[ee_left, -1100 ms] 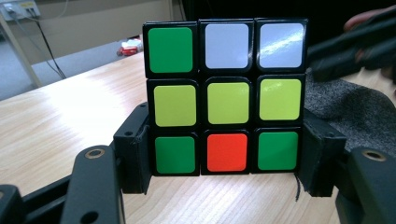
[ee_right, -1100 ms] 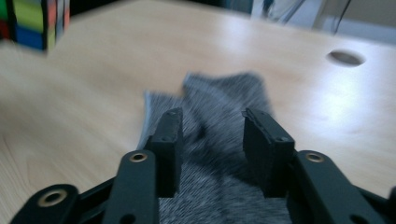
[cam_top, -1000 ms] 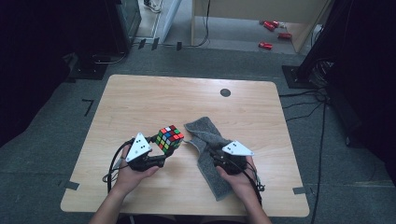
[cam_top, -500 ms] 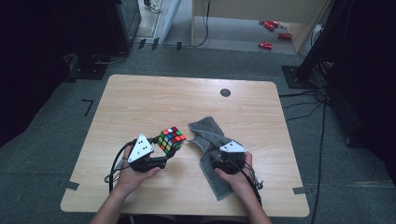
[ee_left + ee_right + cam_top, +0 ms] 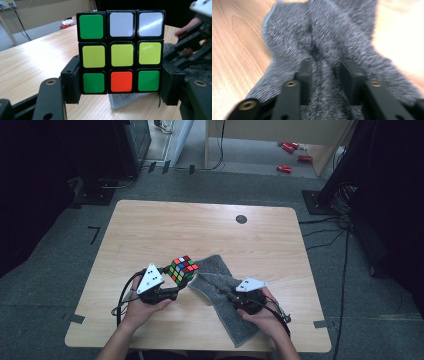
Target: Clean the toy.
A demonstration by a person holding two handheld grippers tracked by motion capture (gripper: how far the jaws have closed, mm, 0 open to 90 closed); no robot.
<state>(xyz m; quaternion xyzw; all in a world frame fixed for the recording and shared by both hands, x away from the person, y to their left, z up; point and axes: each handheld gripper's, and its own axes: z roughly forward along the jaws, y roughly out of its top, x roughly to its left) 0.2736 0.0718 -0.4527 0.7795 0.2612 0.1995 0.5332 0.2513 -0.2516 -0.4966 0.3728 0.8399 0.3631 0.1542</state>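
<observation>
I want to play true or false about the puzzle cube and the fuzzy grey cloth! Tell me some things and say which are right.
1. The left gripper squeezes the puzzle cube between its fingers. True.
2. The middle square on the cube face seen in the left gripper view is red. False: it is yellow; the red one sits in the bottom row.
3. The right gripper has its fingers on the grey cloth, with cloth bunched between them. True.
4. The cloth hangs over the edge of the wooden table. False: it lies on the tabletop.
5. The cube rests flat on the table. False: it is held up off it.
</observation>
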